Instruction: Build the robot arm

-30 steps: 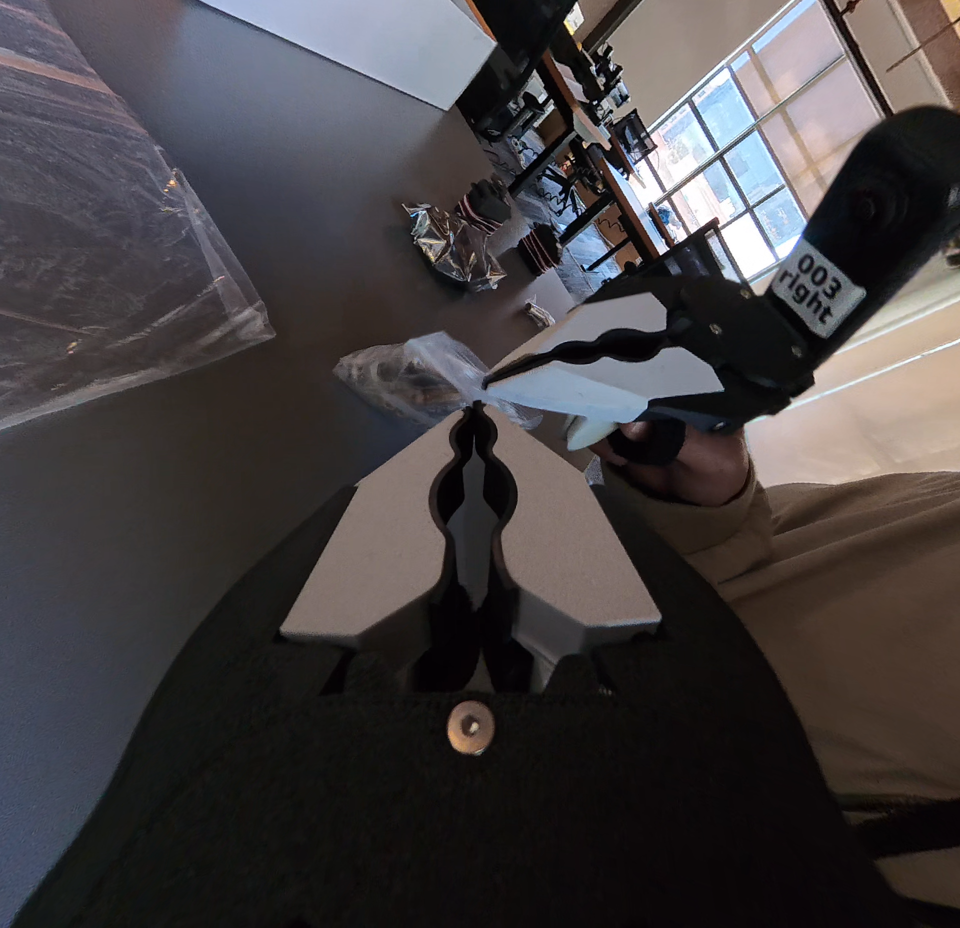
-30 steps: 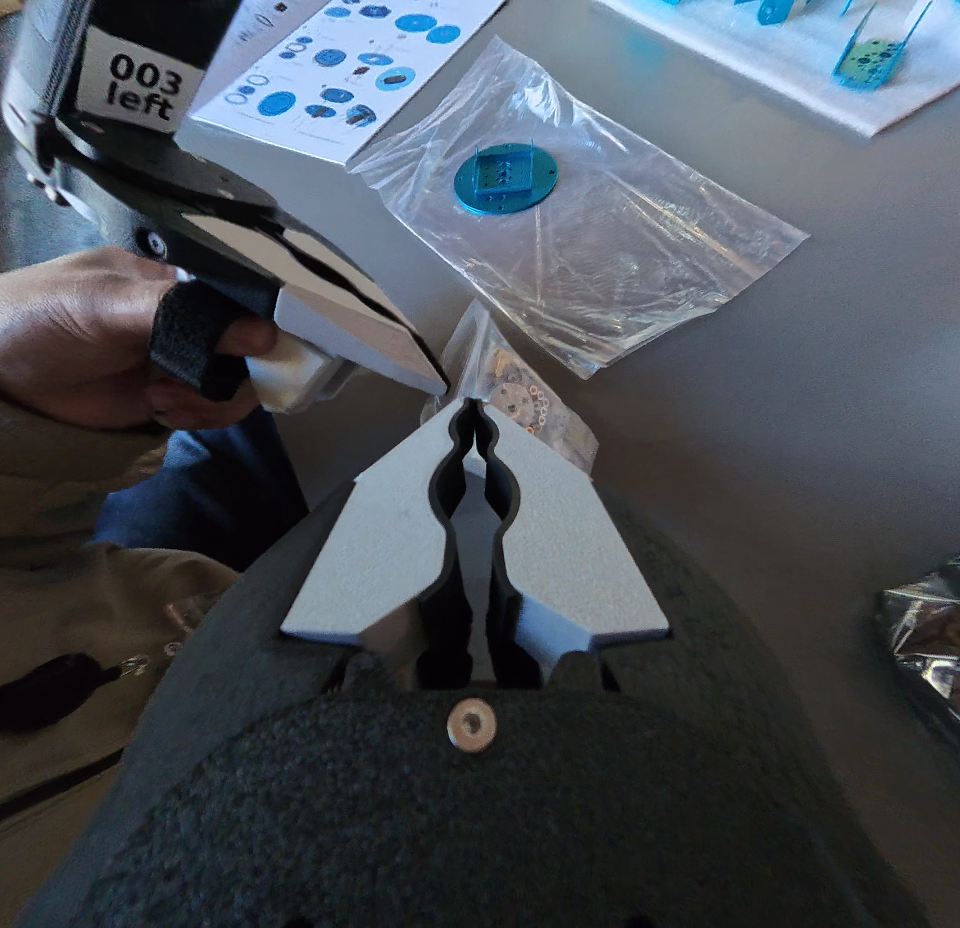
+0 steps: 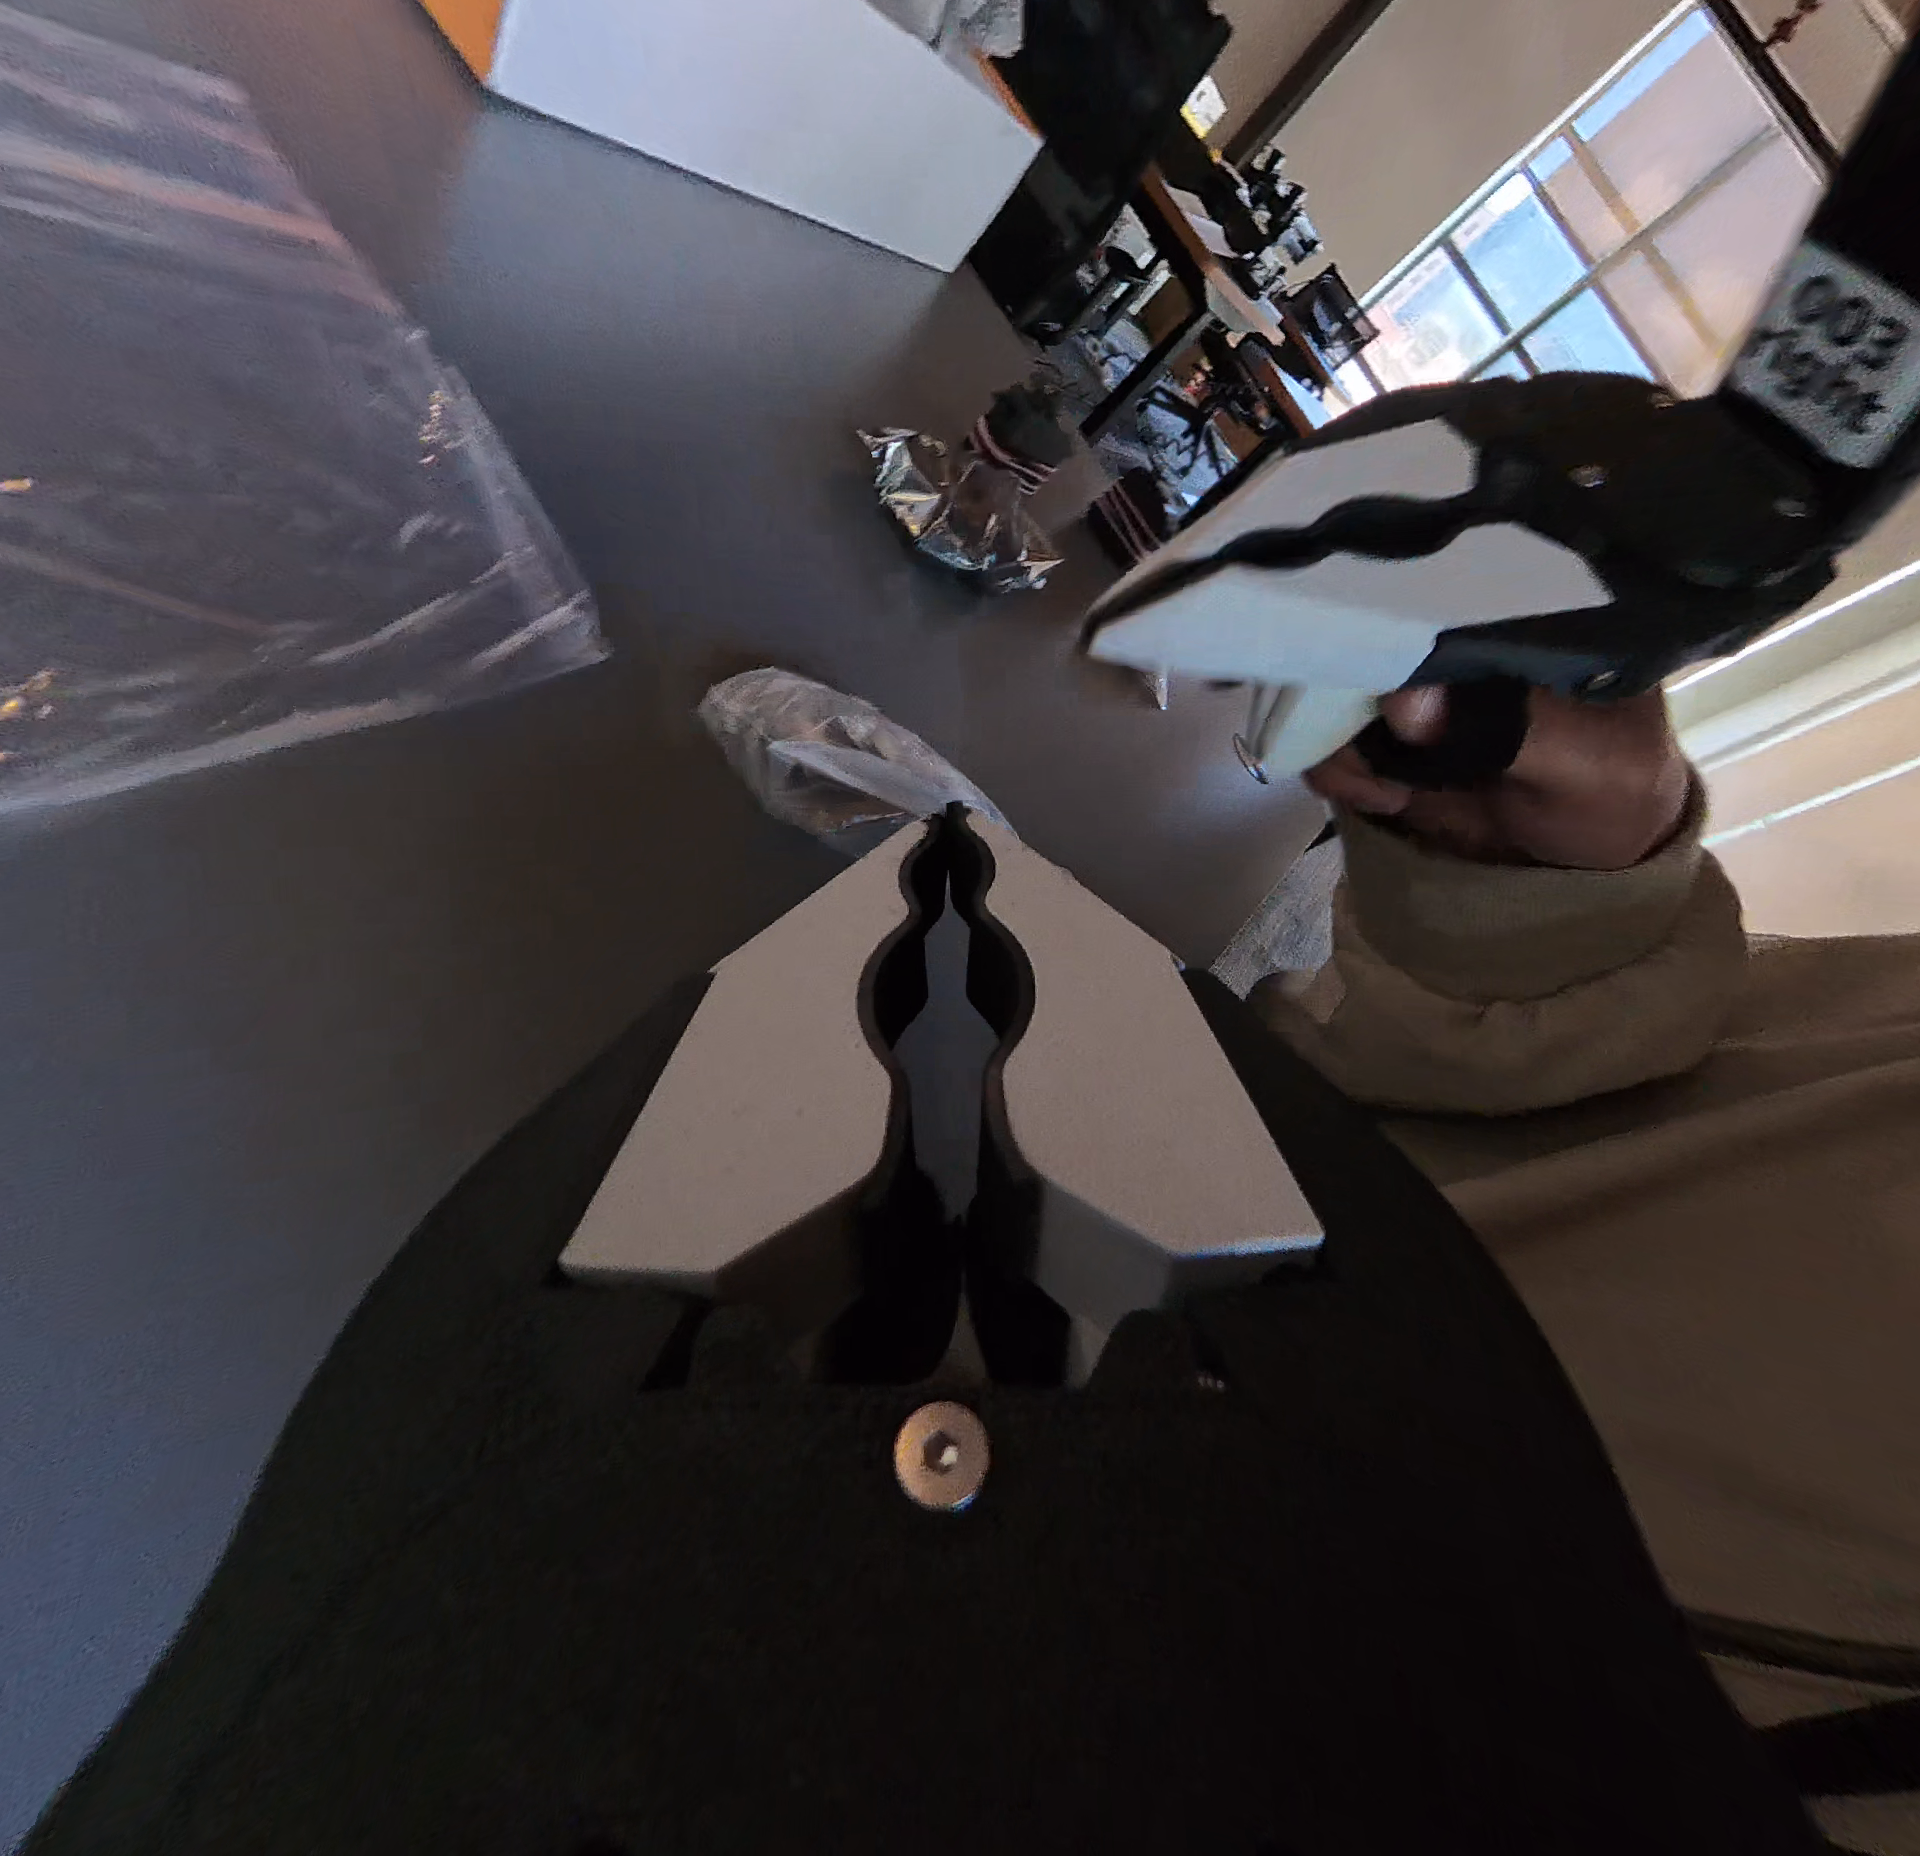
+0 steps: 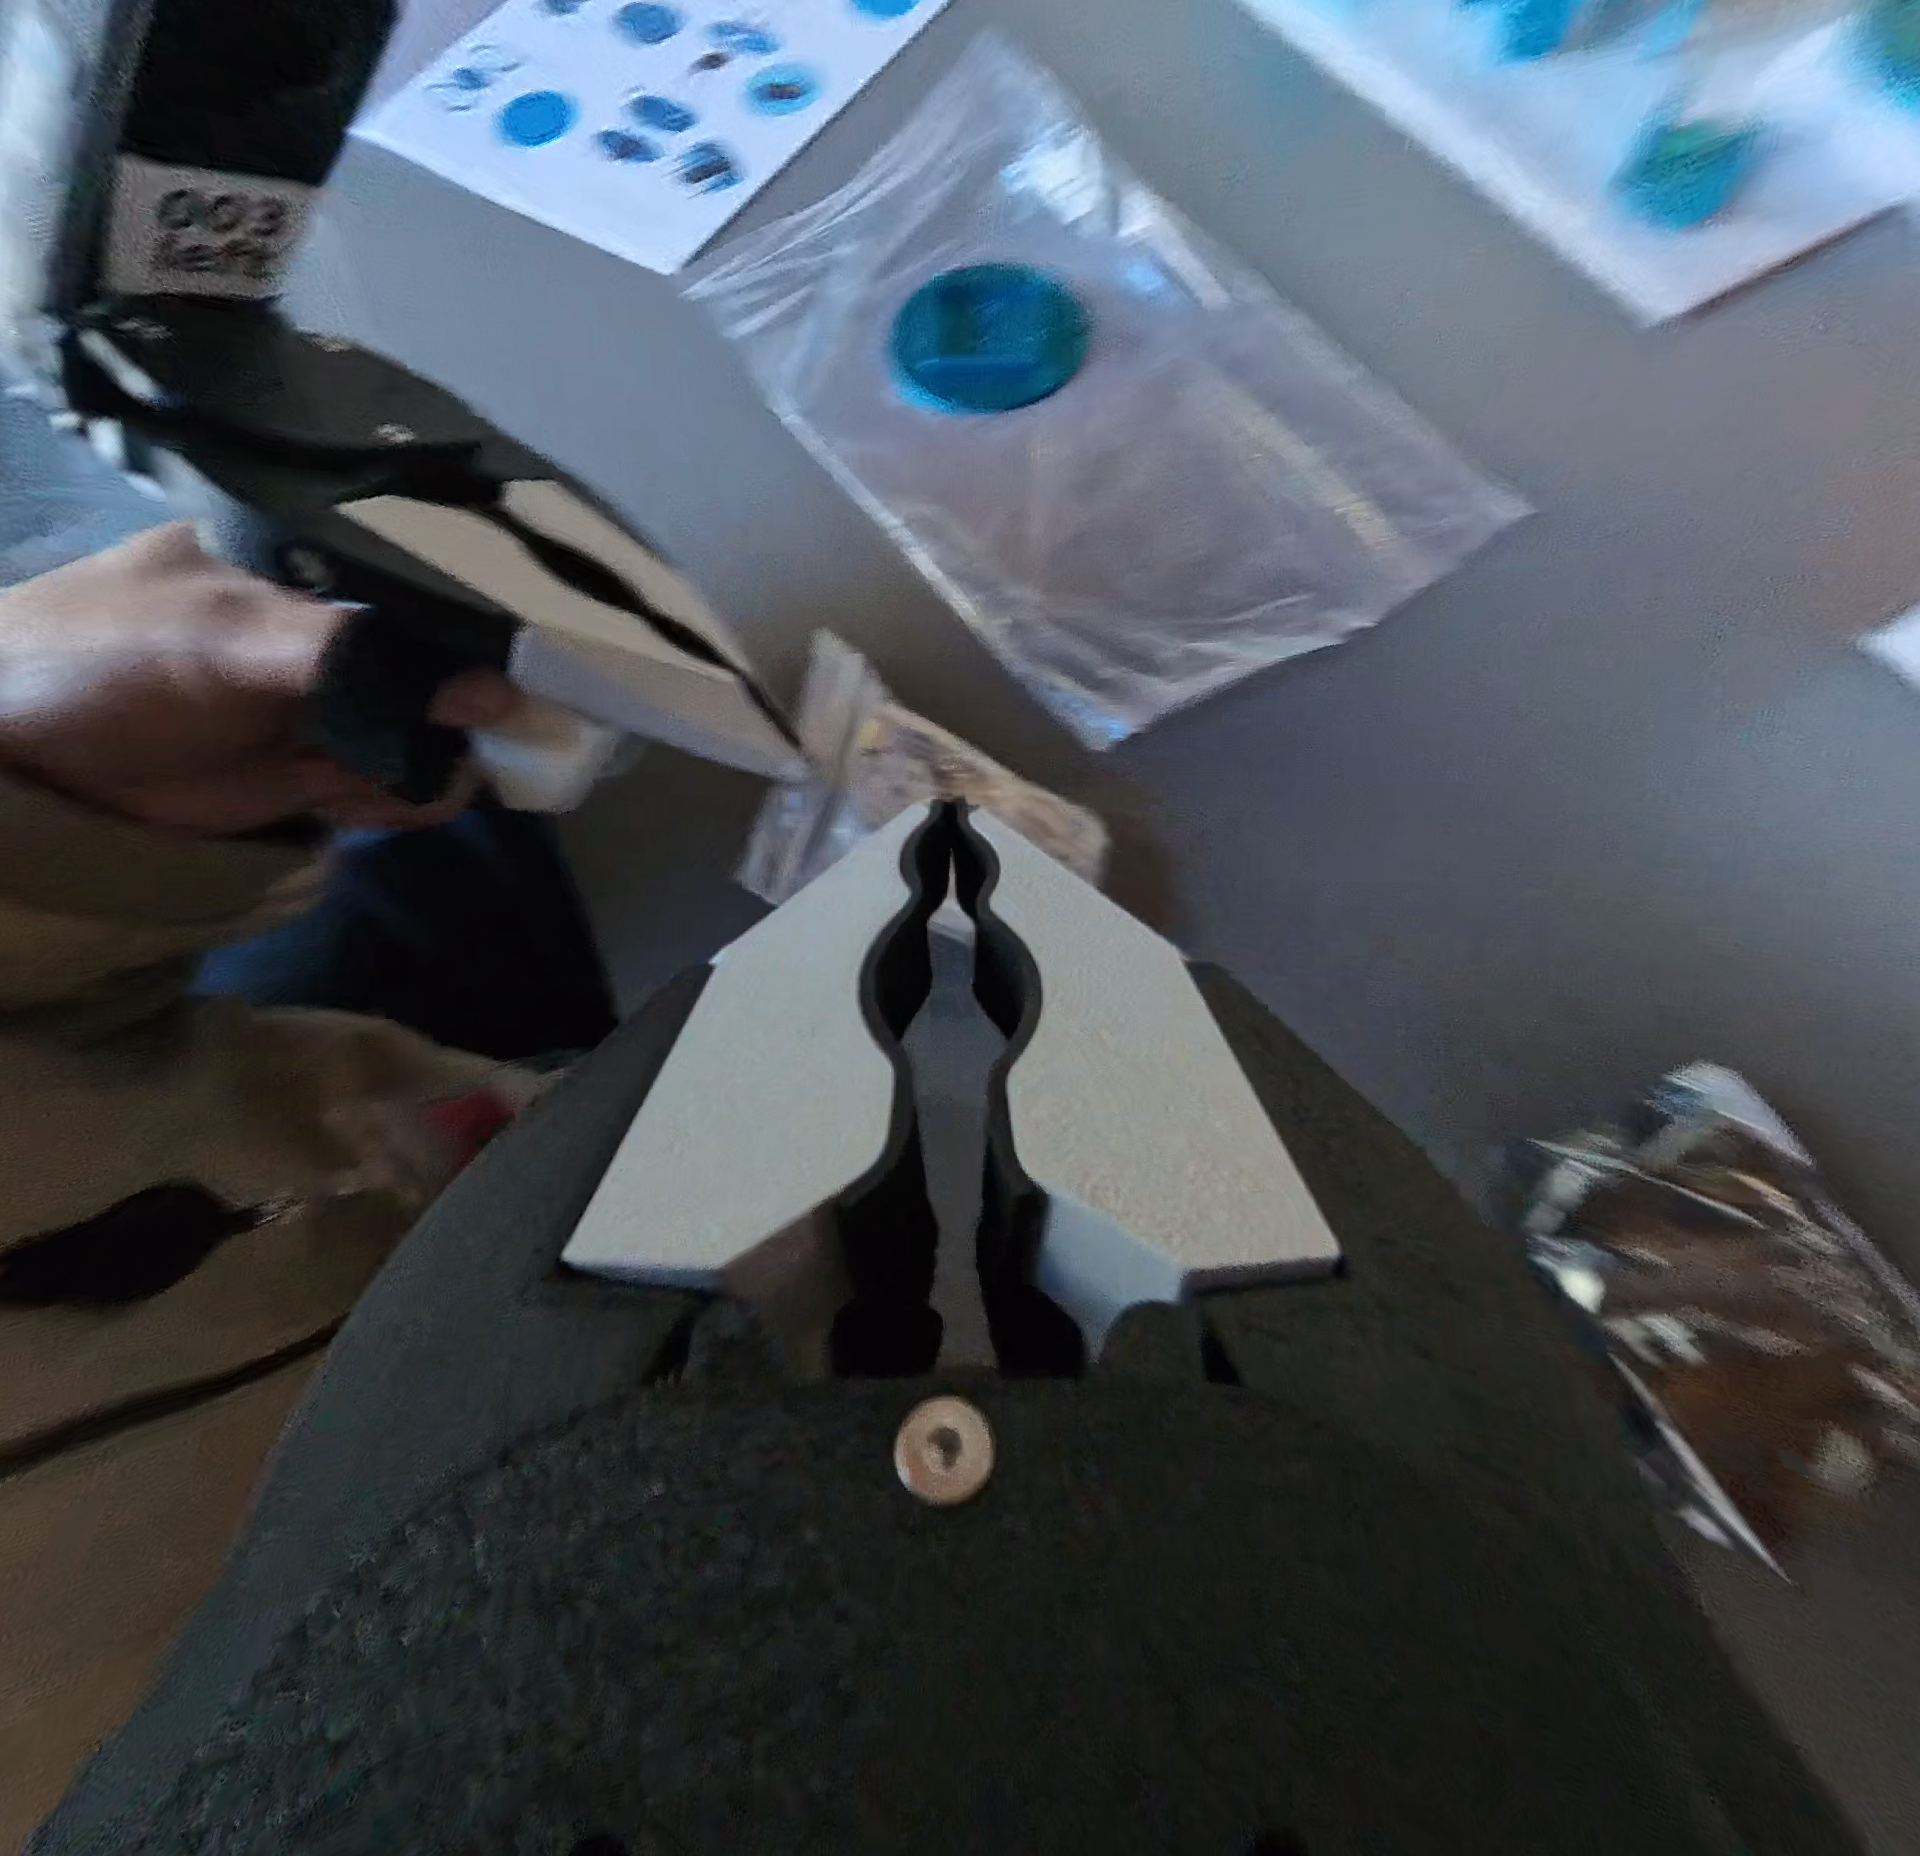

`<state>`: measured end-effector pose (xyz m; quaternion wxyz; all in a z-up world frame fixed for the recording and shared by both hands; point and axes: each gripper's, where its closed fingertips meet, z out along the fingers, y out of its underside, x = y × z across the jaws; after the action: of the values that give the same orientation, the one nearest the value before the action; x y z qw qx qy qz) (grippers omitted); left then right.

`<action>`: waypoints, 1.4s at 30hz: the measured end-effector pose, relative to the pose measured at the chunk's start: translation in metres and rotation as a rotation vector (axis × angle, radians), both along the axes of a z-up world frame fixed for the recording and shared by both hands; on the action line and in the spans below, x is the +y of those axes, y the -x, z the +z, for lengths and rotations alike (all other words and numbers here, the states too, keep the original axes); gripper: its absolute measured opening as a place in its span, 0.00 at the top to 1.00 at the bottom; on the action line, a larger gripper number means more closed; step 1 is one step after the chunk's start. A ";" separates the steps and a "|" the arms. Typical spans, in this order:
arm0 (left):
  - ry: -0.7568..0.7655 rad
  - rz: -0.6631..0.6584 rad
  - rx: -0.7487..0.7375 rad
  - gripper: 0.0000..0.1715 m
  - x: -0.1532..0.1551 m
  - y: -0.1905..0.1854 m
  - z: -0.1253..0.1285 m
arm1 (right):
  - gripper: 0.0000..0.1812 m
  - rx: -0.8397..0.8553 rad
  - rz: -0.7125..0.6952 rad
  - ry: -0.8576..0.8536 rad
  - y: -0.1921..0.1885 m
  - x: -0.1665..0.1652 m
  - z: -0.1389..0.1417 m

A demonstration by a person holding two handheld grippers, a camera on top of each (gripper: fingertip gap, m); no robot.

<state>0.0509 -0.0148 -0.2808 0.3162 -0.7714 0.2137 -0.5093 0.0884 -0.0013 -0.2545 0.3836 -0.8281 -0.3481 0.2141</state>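
Observation:
A small clear plastic bag of metal hardware (image 3: 831, 757) lies on the dark grey table (image 3: 312, 1079). My left gripper (image 3: 951, 819) is shut on the near edge of this bag. The right wrist view shows it pinching the bag (image 4: 997, 798) from the left (image 4: 795, 757). My right gripper (image 4: 951, 809) is shut, with its tip just in front of the bag. In the left wrist view it hangs to the right of and above the bag (image 3: 1101, 632), apart from it. A small clear scrap seems to hang under its tip, but the blur hides whether it is held.
A large clear bag with a blue disc (image 4: 987, 336), a printed sheet (image 4: 665, 71) and a white tray of blue parts (image 4: 1662, 113) lie farther off. A crumpled silver foil bag (image 4: 1714, 1287) sits to the right. A white box (image 3: 748, 92) stands at the back. Beige sleeves are close by. There is about 6 centimeters between the tips of the two grippers.
The right gripper, which pinched the bag tip to tip with the left gripper, has pulled away up and to the right. The left gripper still holds the bag. Both views are now motion-blurred.

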 end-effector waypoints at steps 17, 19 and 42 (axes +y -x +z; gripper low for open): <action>-0.134 -0.235 -0.186 1.00 -0.005 -0.047 0.033 | 0.94 0.510 0.231 0.391 0.001 -0.018 0.001; -0.122 -0.262 -0.186 1.00 -0.003 -0.059 0.030 | 0.95 0.579 0.223 0.444 -0.011 -0.016 -0.001; -0.099 -0.055 0.022 1.00 -0.002 -0.061 0.012 | 1.00 0.065 -0.113 0.039 -0.032 -0.002 -0.020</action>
<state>0.1115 -0.0164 -0.2687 0.3374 -0.7541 0.2633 -0.4981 0.1201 -0.0035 -0.2747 0.3901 -0.8464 -0.2838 0.2255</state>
